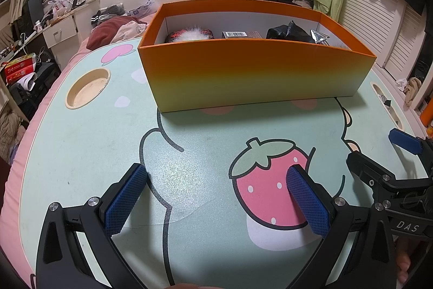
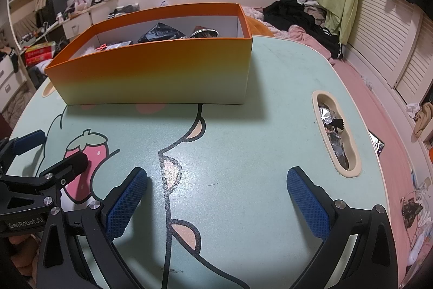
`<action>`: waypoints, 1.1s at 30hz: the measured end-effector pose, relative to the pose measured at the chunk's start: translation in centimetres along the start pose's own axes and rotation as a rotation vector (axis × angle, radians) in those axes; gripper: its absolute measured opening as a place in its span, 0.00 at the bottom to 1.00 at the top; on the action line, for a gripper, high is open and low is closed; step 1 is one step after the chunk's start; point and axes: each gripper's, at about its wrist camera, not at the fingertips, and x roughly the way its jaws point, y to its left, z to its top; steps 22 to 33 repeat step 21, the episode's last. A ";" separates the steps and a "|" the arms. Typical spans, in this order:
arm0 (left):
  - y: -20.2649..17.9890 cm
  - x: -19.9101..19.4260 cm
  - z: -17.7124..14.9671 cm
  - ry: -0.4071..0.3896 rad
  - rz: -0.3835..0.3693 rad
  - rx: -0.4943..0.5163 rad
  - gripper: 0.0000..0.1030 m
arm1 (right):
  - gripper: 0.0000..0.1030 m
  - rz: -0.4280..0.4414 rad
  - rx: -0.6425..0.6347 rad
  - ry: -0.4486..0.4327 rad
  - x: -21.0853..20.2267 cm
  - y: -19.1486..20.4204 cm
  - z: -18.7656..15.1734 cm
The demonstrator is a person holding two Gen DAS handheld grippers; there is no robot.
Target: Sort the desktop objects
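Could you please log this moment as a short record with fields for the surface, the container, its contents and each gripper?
surface: lap table with strawberry cartoon print
container: orange box, open top, at the table's far side
contents: black bag, barcoded packet, white fluffy item
side slot: foil wrappers in the oblong recess
left gripper: open, empty, above the table
right gripper: open, empty, above the table

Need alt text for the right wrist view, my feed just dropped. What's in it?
The open right claw hovers empty over the mint-green cartoon-print table, facing an open orange-to-yellow cardboard box holding a crumpled black plastic bag and other small items. A slot in the tabletop at right contains foil wrappers; the left claw shows at left.
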 end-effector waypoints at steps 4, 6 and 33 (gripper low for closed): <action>0.0 0.0 0.0 0.000 0.000 0.000 1.00 | 1.00 0.000 0.000 0.000 0.0 0.0 0.0; 0.0 0.0 0.0 0.000 0.000 0.000 1.00 | 1.00 0.000 0.000 0.000 0.0 0.0 0.0; 0.2 0.0 0.0 -0.001 0.000 0.000 1.00 | 1.00 0.000 0.000 0.000 0.0 0.0 0.1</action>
